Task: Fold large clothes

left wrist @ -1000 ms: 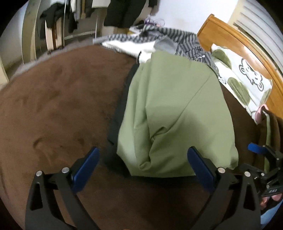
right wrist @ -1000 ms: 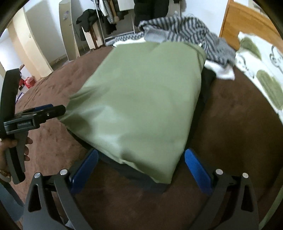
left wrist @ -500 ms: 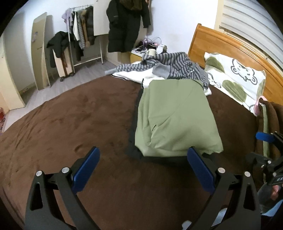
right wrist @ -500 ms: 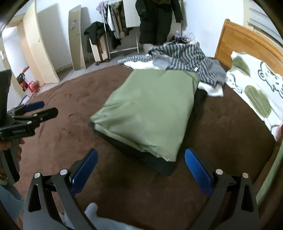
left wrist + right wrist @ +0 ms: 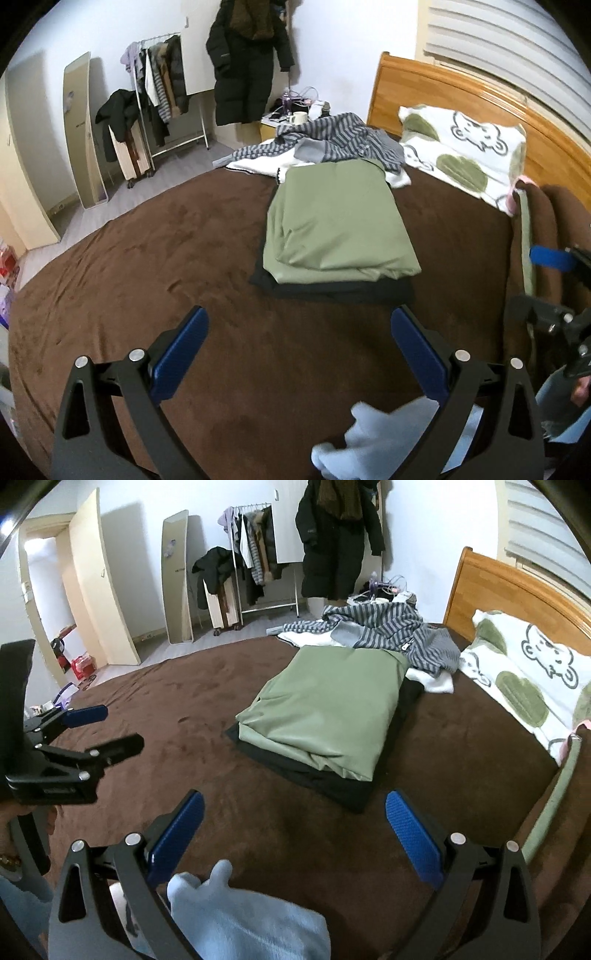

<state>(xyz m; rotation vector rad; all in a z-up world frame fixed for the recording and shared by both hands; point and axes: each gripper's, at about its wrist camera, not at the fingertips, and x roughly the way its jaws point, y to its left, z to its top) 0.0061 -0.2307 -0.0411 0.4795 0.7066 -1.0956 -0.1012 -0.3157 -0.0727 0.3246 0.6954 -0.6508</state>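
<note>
Green garment [image 5: 336, 218] is seen folded on a dark one [image 5: 317, 775]. Both jaws are held spread, empty. Striped top [image 5: 391, 627] is best gripped by its shoulders next.

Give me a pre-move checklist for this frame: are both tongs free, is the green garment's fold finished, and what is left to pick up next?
1. Left tongs open and empty: ok.
2. Right tongs open and empty: ok.
3. Green garment folded into a compact rectangle on the brown blanket: ok.
4. It sits squarely on the black garment beneath it: not ok, the black layer sticks out along the near and left edges.
5. Next item free to grab: cannot tell; the striped garment lies crumpled, overlapping the green garment's far edge.
6. Path clear of the light blue cloth near the tongs: cannot tell.
</note>
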